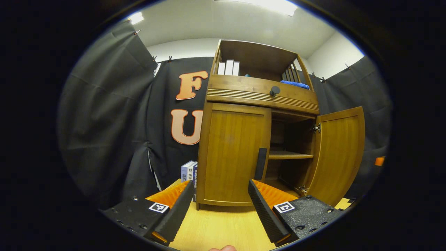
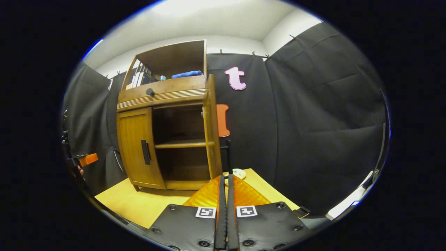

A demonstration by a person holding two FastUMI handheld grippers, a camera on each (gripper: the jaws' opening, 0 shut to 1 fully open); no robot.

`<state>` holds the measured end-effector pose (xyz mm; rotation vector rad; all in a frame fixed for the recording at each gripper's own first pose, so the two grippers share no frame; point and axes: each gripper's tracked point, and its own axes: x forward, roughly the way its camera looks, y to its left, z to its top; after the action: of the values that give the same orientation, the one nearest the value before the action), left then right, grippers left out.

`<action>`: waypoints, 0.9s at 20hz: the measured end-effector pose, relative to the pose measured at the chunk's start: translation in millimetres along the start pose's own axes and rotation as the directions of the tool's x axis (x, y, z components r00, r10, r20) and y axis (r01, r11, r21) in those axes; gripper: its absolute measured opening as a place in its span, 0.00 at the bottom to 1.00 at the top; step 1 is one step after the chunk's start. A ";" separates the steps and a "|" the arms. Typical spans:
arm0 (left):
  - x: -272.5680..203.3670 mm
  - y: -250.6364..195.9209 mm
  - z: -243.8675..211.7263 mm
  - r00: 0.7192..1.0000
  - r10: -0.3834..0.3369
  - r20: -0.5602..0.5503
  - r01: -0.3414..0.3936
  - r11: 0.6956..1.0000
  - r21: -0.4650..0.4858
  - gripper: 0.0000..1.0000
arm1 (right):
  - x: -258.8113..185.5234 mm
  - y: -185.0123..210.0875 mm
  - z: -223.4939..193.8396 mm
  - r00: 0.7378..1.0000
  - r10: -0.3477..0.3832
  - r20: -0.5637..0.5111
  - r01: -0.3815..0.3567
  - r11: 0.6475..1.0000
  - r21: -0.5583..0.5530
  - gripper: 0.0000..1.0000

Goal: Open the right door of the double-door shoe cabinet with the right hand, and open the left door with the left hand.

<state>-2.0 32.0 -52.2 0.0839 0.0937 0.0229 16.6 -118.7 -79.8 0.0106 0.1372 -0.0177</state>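
The wooden shoe cabinet (image 1: 244, 90) stands on a pale wood table. Its left door (image 1: 233, 157) is closed, with a dark vertical handle (image 1: 261, 164) at its inner edge. The right door (image 1: 339, 153) is swung wide open, baring a shelf (image 1: 291, 156). My left gripper (image 1: 221, 184) is open in front of the left door, its right fingertip just below the handle and apart from it. In the right gripper view the right door (image 2: 212, 132) is edge-on and its handle (image 2: 228, 153) sticks out beyond it. My right gripper (image 2: 224, 179) is shut on nothing, short of that handle.
Books (image 1: 189, 170) stand on the table left of the cabinet, and more sit in its open top shelf beside a blue cloth (image 1: 294, 84). A drawer knob (image 1: 274, 90) juts out above the doors. A small pale round object (image 2: 239, 173) lies on the table (image 2: 139, 205) near the open door.
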 end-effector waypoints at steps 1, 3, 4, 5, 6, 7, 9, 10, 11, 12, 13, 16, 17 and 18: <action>5.9 -6.9 -1.3 1.000 -0.025 -0.009 0.025 1.000 -0.010 0.92 | -2.6 8.1 7.6 1.000 -0.003 0.004 0.003 1.000 0.003 0.09; 16.6 -18.6 4.9 0.998 -0.067 -0.005 0.067 0.997 -0.034 0.94 | -5.5 29.6 22.0 1.000 0.005 0.026 -0.007 0.999 0.042 0.08; 23.5 -24.3 11.5 0.996 -0.084 0.008 0.084 0.996 -0.035 0.92 | -7.7 42.1 27.7 0.999 0.019 0.036 -0.021 0.999 0.040 0.08; 31.0 -27.8 17.6 0.995 -0.097 0.023 0.098 0.995 -0.030 0.92 | -9.8 53.3 32.8 0.999 0.029 0.043 -0.030 0.999 0.020 0.08; 38.2 -30.6 22.8 0.994 -0.105 0.035 0.106 0.994 -0.029 0.92 | -11.3 60.1 33.5 0.999 0.029 0.041 -0.029 1.000 -0.010 0.08; 46.3 -34.5 24.5 0.992 -0.120 0.035 0.121 0.992 -0.038 0.92 | -13.4 66.5 31.1 0.999 0.034 0.032 -0.033 0.999 -0.038 0.08; 60.2 -45.6 28.2 0.987 -0.160 0.025 0.162 0.985 -0.065 0.92 | -13.4 87.6 30.4 0.997 0.073 0.019 -0.072 0.995 -0.066 0.08; 67.7 -47.1 33.6 0.986 -0.163 0.031 0.165 0.985 -0.060 0.92 | -15.2 97.1 30.1 0.996 0.092 0.020 -0.090 0.993 -0.071 0.08; 74.4 -46.4 37.9 0.987 -0.155 0.040 0.156 0.987 -0.048 0.92 | -17.0 105.0 32.3 0.993 0.113 0.024 -0.111 0.991 -0.074 0.08; 81.8 -45.8 41.8 0.988 -0.145 0.050 0.147 0.988 -0.037 0.91 | -19.0 111.0 32.3 0.992 0.128 0.022 -0.126 0.989 -0.073 0.19; 88.2 -48.6 43.8 0.988 -0.144 0.058 0.146 0.989 -0.029 0.94 | -20.8 116.2 29.5 0.989 0.145 0.022 -0.144 0.988 -0.063 0.30; 107.0 -56.5 47.4 0.987 -0.142 0.072 0.143 0.990 -0.005 0.92 | -20.0 110.1 25.6 0.993 0.114 0.018 -0.114 0.993 -0.042 0.62; 112.3 -59.1 47.3 0.988 -0.137 0.071 0.138 0.990 -0.003 0.92 | -15.3 106.0 24.0 0.995 0.094 0.016 -0.094 0.995 -0.042 0.72; 118.7 -64.5 46.5 0.988 -0.138 0.068 0.139 0.990 -0.003 0.94 | -16.0 103.4 23.4 0.996 0.085 0.019 -0.085 0.996 -0.032 0.83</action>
<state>121.7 -32.9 -22.5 0.0701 0.0315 -0.1181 5.8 -15.3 -53.5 -0.0150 0.1170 0.0692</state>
